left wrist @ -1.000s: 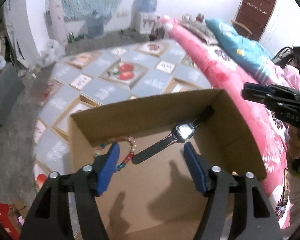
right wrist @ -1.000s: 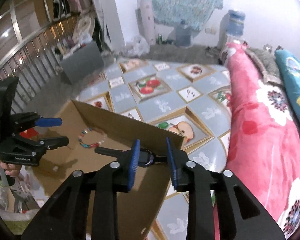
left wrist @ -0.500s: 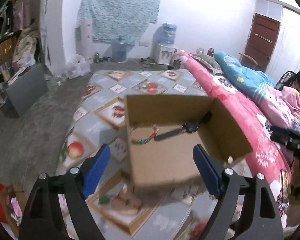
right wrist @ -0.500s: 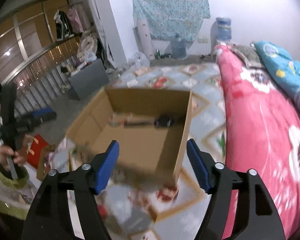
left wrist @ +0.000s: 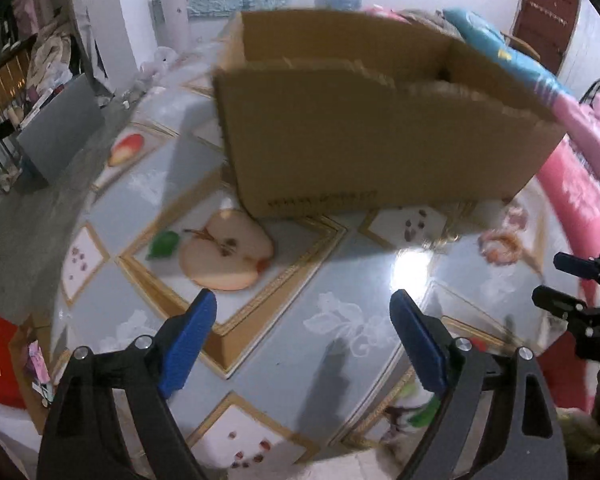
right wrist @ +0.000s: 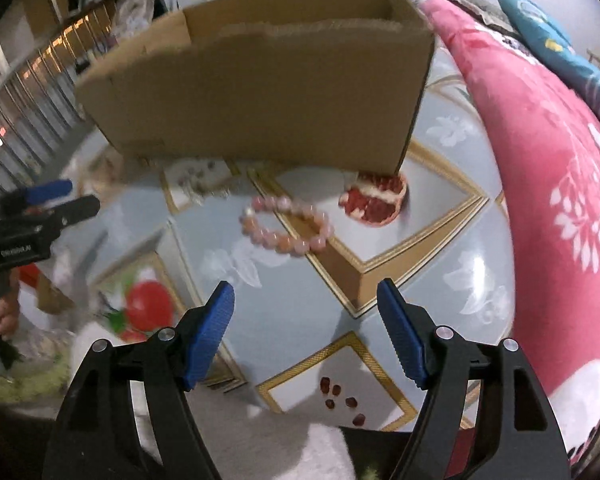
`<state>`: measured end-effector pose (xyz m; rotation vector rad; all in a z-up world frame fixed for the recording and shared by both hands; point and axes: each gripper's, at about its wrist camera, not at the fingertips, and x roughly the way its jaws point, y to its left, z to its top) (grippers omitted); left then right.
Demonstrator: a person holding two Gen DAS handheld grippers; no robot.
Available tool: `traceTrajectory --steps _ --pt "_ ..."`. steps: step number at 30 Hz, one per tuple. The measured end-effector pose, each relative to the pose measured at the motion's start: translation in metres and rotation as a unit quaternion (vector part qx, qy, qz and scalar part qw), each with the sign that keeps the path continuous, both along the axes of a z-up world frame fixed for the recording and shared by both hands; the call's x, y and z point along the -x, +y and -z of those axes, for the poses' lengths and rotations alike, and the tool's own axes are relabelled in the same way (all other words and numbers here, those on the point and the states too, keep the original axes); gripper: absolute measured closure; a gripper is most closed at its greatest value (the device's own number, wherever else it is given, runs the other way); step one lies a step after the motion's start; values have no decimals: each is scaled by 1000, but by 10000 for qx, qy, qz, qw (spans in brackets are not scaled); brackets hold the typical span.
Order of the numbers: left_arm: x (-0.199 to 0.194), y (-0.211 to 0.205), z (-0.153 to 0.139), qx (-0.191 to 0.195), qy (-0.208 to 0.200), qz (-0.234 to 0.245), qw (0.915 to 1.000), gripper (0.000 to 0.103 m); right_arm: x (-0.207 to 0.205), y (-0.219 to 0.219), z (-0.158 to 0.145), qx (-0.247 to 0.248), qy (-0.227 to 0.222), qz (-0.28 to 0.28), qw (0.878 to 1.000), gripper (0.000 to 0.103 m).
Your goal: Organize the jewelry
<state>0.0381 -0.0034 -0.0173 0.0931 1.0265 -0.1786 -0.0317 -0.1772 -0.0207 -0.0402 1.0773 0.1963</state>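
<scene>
Right wrist: pink bracelet [right wrist: 286, 227] near box [right wrist: 260, 96] edge.

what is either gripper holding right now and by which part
Nothing. The left gripper and right gripper are both open and empty; the pink bead bracelet lies on the mat.

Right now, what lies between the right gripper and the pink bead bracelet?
Nothing: only bare patterned mat between the right gripper and pink bead bracelet, in the right wrist view.

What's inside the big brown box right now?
From here only the cardboard box's outer wall and a strip of its bare inner walls show. Its floor is hidden, so the contents cannot be seen. A pink bead bracelet lies outside, on the mat in front.
</scene>
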Motion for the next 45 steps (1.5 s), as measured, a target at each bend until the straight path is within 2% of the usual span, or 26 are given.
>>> traceTrajectory --steps 2,4,9,13,23,29,34,38,41,43,45 --pt "-3 -9 13 -158 24 23 9999 17 1 9 11 271 -23 -39 9996 31" --pt "-8 -15 23 -287 133 77 9995 17 4 14 14 429 -160 -53 9989 22" --pt "-10 -19 29 -399 -17 29 9992 5 3 12 18 372 -101 10 9993 8" --pt "-11 -11 33 -115 22 -63 9999 5 2 10 17 323 -77 -51 9994 8" --pt "-16 -13 34 -191 211 -63 9996 5 10 9 24 393 -213 -74 9990 8" --pt "-15 -14 34 -178 139 -52 9997 5 20 9 25 348 -359 -109 9987 8" --pt "-14 -14 33 -180 158 -41 9997 5 19 1 21 255 -294 -60 9992 8" --pt "-14 -14 33 -172 127 -25 9998 5 16 -14 3 -188 -686 114 9974 12" --pt "-14 -14 33 -180 134 -31 9997 4 10 -19 -14 -654 -991 119 9929 23" --pt "-13 -15 33 -183 142 -32 9997 4 1 -20 -21 -1054 -1017 38 9892 32" --pt "-14 -15 33 -186 152 -30 9997 4 -12 -16 -26 -1543 -951 -140 9833 47"
